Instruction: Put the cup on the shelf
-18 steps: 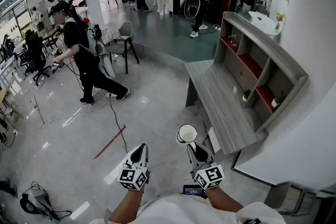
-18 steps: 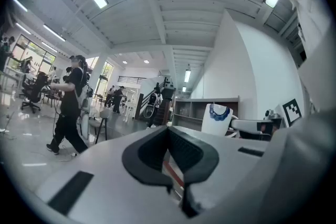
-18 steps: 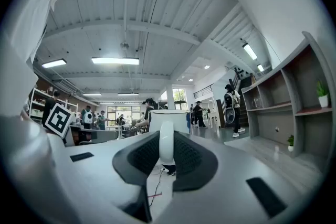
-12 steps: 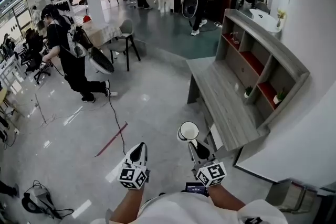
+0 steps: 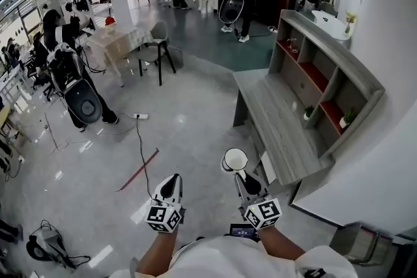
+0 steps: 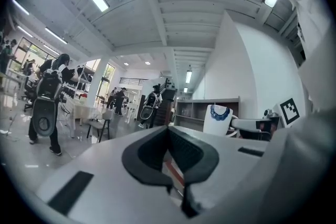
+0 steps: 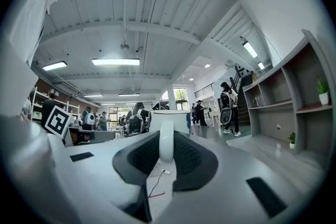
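A white cup [image 5: 234,160] with a blue mark [image 6: 218,119] hangs over the floor, short of the grey desk [image 5: 277,120]. My right gripper [image 5: 242,176] is shut on its handle [image 7: 166,141], which stands upright between the black pads; the cup body [image 7: 169,119] sits just past the fingertips. The grey shelf unit [image 5: 319,78] with red-backed compartments rises at the desk's far side, ahead and to the right. My left gripper [image 5: 172,183] hovers beside the right one, its jaws [image 6: 169,131] meeting at the tip with nothing between them.
Two small potted plants [image 5: 306,116] [image 5: 343,122] stand in the shelf's lower compartments. A chair [image 5: 156,49] and a covered table [image 5: 114,39] stand at the left back. A person with a backpack [image 5: 71,84] is at the far left. A cable and a red floor line [image 5: 137,172] lie ahead.
The person with the backpack has walked further left and turned away. Both grippers and the held cup have stayed nearly where they were.
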`<state>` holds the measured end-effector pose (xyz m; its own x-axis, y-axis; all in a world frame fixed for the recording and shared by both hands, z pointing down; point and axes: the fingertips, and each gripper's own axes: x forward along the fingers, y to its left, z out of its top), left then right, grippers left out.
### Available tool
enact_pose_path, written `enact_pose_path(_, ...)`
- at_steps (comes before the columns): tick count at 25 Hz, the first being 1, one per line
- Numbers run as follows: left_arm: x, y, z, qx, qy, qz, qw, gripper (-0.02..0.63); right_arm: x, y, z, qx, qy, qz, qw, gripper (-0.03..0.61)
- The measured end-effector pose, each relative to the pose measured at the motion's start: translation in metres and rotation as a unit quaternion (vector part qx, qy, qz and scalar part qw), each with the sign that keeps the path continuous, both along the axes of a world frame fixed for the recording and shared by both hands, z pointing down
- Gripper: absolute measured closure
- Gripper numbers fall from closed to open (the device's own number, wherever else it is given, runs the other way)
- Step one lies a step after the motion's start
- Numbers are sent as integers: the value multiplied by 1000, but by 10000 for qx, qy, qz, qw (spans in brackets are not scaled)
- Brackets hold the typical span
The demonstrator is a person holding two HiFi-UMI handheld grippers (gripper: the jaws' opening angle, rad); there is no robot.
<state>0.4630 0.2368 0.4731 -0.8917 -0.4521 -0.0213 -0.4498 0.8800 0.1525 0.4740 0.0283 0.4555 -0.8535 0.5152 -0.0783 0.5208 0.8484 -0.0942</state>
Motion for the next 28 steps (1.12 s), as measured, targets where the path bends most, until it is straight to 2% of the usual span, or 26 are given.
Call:
enact_pose_path(8, 5, -11, 2, -62, 14, 28, 10000, 606, 3, -17, 1, -42, -27, -6, 10000, 499)
enact_pose_path(18, -4, -31, -1, -121, -68, -176, 9997, 606, -5, -55, -3, 5, -174, -40, 9998, 499)
enact_pose_path(28, -19, -58, 20, -110, 110, -216, 9996, 606, -27, -76, 10, -83, -118, -86, 9999, 499)
